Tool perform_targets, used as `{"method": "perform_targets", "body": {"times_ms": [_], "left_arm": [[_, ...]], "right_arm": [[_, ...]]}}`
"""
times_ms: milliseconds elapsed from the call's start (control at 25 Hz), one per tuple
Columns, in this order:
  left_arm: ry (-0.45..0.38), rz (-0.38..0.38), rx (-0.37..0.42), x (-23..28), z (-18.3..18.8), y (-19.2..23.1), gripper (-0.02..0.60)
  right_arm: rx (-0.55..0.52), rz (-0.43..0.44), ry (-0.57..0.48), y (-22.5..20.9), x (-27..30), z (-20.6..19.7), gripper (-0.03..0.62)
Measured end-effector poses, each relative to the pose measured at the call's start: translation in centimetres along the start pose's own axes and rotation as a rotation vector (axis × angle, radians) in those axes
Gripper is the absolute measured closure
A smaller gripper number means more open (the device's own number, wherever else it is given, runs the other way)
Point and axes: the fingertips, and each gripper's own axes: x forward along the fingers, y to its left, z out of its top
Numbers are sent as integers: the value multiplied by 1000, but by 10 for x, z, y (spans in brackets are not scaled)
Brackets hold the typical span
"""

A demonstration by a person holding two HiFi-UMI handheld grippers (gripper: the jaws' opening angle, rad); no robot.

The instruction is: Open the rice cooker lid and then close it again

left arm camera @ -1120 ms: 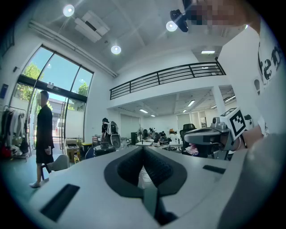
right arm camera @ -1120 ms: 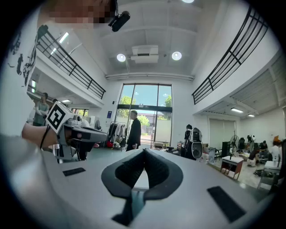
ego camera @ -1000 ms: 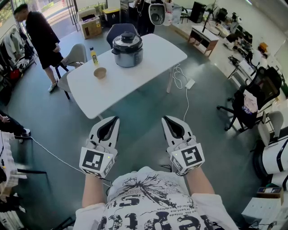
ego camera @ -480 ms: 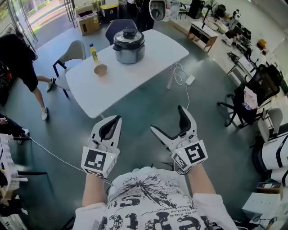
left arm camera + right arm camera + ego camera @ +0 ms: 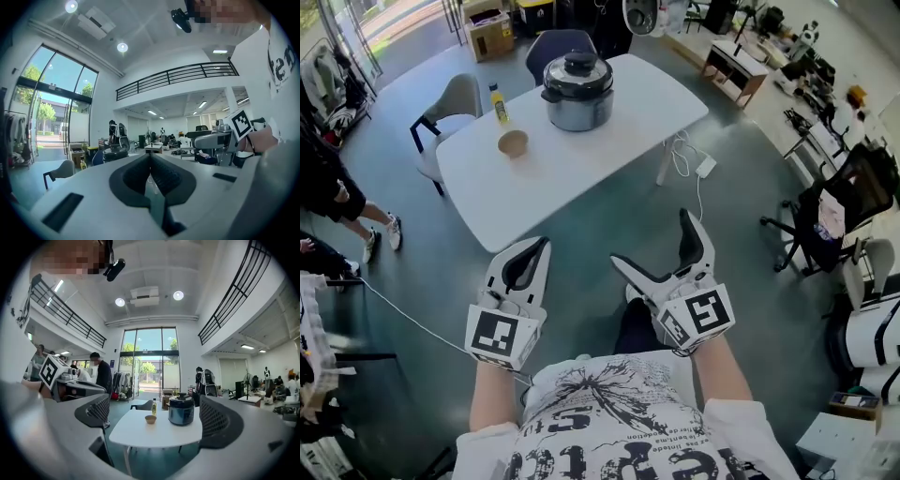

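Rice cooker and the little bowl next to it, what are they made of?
The rice cooker looks like shiny silvery metal round its body, since light glints off it. Its dark lid is probably plastic. The bowl is tan and dull, maybe wood or paper; it is too small to tell. They stand on a table with a smooth white top.

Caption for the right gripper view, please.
Right tongs opening, empty, facing the lidded rice cooker, bowl and bottle on a white table.

The round steel rice cooker stands on the white bench; left of it is a small tan bowl, with a yellow bottle behind.
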Motion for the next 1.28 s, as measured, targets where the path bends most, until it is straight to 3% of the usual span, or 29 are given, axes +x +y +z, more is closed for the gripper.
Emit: {"method": "perform_targets", "body": {"times_ms": [400, 600, 760, 960, 1280], "left_arm": [[-2, 157, 4, 202, 24, 38, 568], [4, 222, 49, 323, 46, 54, 568], [-42, 274, 6, 395, 50, 72, 568], [66, 329, 6, 436, 27, 110, 568], [39, 393, -19, 495, 26, 194, 568]], "right_arm": [[58, 169, 26, -185, 125, -10, 2], [4, 248, 77, -291, 191, -7, 25], [-7, 301, 98, -351, 243, -13, 42], [-10, 367, 128, -384, 305, -25, 42], [-59, 461, 231, -407, 425, -41, 42]]}}
